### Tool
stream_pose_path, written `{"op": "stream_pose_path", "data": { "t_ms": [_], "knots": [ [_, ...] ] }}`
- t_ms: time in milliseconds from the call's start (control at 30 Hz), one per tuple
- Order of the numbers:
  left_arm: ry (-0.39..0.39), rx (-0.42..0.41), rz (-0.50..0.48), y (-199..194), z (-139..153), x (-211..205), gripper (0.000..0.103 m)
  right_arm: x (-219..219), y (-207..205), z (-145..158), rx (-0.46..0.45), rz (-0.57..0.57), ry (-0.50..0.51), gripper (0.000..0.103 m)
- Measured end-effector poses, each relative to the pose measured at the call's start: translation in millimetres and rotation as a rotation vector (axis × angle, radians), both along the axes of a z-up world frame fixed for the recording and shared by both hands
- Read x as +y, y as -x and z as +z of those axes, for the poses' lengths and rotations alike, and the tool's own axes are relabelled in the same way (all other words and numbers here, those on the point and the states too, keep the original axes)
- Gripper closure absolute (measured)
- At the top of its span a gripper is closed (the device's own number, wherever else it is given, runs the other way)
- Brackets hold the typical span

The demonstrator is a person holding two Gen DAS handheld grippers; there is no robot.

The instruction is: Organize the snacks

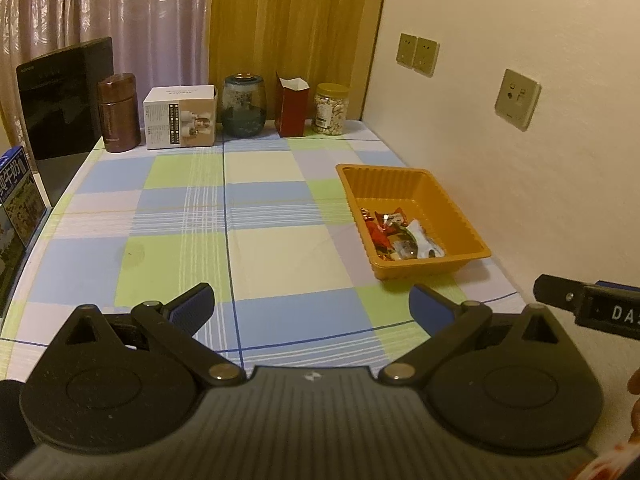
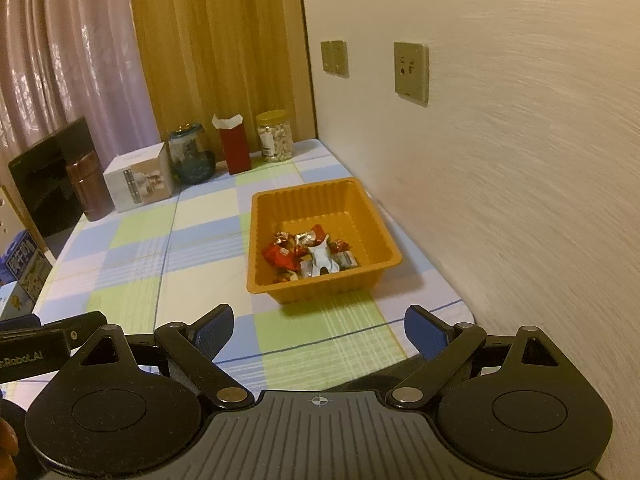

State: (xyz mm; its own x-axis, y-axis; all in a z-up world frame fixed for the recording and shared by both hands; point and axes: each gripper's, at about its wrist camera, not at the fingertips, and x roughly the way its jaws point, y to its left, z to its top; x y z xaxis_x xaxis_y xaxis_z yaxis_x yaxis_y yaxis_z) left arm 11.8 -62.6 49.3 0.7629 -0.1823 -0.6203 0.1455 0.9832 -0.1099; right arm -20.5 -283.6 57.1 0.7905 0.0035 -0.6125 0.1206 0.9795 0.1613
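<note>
An orange plastic tray (image 1: pixel 460 216) (image 2: pixel 372 216) sits on the checked tablecloth by the right wall. Several wrapped snacks (image 1: pixel 396 236) (image 2: pixel 312 256), red, silver and white, lie piled in its near half. My left gripper (image 1: pixel 312 308) is open and empty, above the near part of the table, left of the tray. My right gripper (image 2: pixel 320 330) is open and empty, just in front of the tray's near edge. The right gripper's body shows at the right edge of the left wrist view (image 1: pixel 592 308).
Along the back stand a brown flask (image 1: pixel 118 112), a white box (image 1: pixel 180 118), a glass jar (image 1: pixel 244 106), a red carton (image 1: pixel 292 108) and a nut jar (image 1: pixel 330 110). A black appliance (image 1: pixel 60 100) and a blue carton (image 1: pixel 16 200) stand at left. The wall runs along the right.
</note>
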Motion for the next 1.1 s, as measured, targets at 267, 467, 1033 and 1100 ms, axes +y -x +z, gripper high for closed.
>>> {"op": "stream_pose_path", "data": {
  "t_ms": [267, 467, 1033, 1100],
  "knots": [
    [-0.002, -0.014, 0.004, 6.3, 3.5, 1.7, 0.000, 2.2, 10.4, -0.4, -0.001, 0.005, 0.004, 0.011],
    [-0.011, -0.024, 0.011, 7.6, 4.5, 2.6, 0.000, 3.1, 9.9, -1.6, 0.002, 0.003, -0.001, 0.011],
    [-0.019, -0.026, 0.007, 6.3, 3.6, 3.6, 0.000, 2.7, 10.6, -2.0, -0.003, -0.006, -0.012, 0.011],
    [-0.019, -0.027, 0.006, 6.6, 3.5, 3.6, 0.000, 2.5, 10.6, -2.0, -0.002, -0.007, -0.012, 0.011]
  ]
}}
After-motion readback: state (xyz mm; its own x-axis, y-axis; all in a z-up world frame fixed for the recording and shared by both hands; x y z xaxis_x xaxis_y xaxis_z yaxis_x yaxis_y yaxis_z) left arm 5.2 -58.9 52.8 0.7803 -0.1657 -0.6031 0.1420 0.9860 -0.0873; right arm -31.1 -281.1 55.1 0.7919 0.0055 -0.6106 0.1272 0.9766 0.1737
